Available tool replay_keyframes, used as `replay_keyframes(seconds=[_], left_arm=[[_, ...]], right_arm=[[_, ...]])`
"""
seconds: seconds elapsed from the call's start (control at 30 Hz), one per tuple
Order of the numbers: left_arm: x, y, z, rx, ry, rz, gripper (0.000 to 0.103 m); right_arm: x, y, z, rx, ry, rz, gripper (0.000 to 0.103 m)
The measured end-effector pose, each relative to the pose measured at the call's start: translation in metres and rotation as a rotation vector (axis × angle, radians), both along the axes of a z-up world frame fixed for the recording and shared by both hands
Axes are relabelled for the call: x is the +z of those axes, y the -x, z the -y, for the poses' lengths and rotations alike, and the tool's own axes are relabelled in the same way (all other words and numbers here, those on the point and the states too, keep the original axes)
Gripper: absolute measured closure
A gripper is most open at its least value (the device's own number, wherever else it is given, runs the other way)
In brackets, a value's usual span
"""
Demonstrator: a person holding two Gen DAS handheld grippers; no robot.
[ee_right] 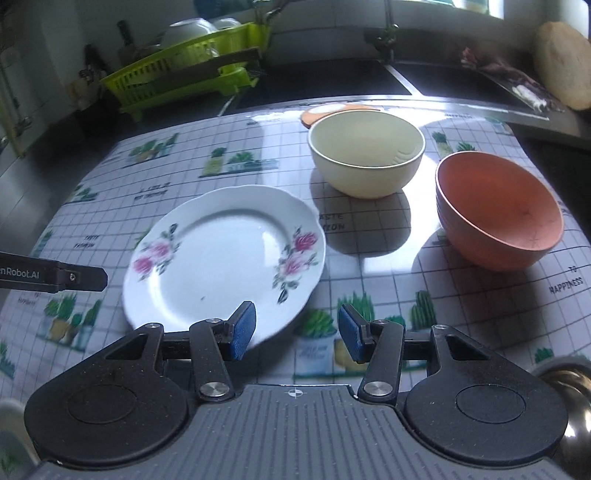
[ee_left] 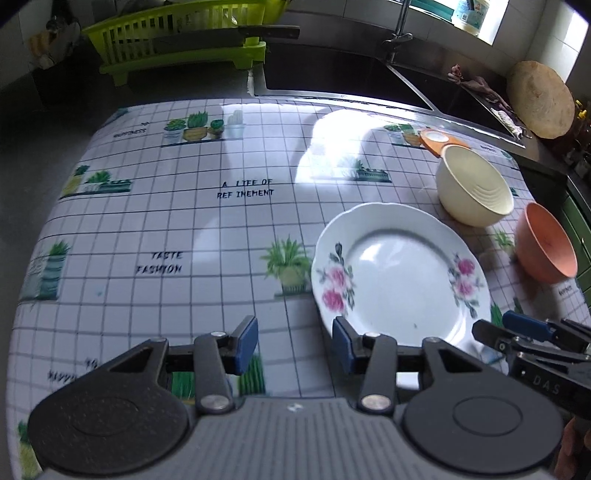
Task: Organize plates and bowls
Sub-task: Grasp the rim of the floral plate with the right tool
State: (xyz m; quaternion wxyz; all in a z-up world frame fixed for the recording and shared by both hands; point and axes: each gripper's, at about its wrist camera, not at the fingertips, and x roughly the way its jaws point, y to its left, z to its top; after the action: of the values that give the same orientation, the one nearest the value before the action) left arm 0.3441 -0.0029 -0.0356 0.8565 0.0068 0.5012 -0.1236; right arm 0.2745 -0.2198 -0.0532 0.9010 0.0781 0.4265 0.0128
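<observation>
Floral plate (ee_right: 221, 258): glazed, rigid, slippery, breakable; likely best pinched at its near rim; left hand-held gripper (ee_left: 295, 341) and right hand-held gripper (ee_right: 297, 332) both apart, empty.

Home kitchen, steel sink (ee_left: 369, 85) with tap (ee_left: 399, 33), green dish rack (ee_left: 177, 40), tiled walls
</observation>
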Motion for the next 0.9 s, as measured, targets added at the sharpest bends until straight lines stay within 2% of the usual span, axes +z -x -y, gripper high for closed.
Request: replay_keyframes(seconds=[0.3,0.57,0.77,0.9], left_arm=[[-0.021,-0.027,0.008,-0.037,0.062,-0.043,0.068],[-0.025,-0.033,0.016,-0.064,0.099,-0.054,0.079],[-0.027,-0.033,0.017,-0.057,0.099,-0.048,0.079],[-0.026,-0.030,0.022,-0.051,0.072,-0.040,0.078]], right_arm=[[-0.015,-0.021,-0.002,0.007,-0.012,-0.002,0.052],[-0.017,-0.028,-0.008,0.035,-0.004,0.020,0.052],[-0.017,-0.027,-0.010,0.041,-0.006,0.035,0.050],[-0.017,-0.027,-0.014,0.046,0.029,0.041,0.050]])
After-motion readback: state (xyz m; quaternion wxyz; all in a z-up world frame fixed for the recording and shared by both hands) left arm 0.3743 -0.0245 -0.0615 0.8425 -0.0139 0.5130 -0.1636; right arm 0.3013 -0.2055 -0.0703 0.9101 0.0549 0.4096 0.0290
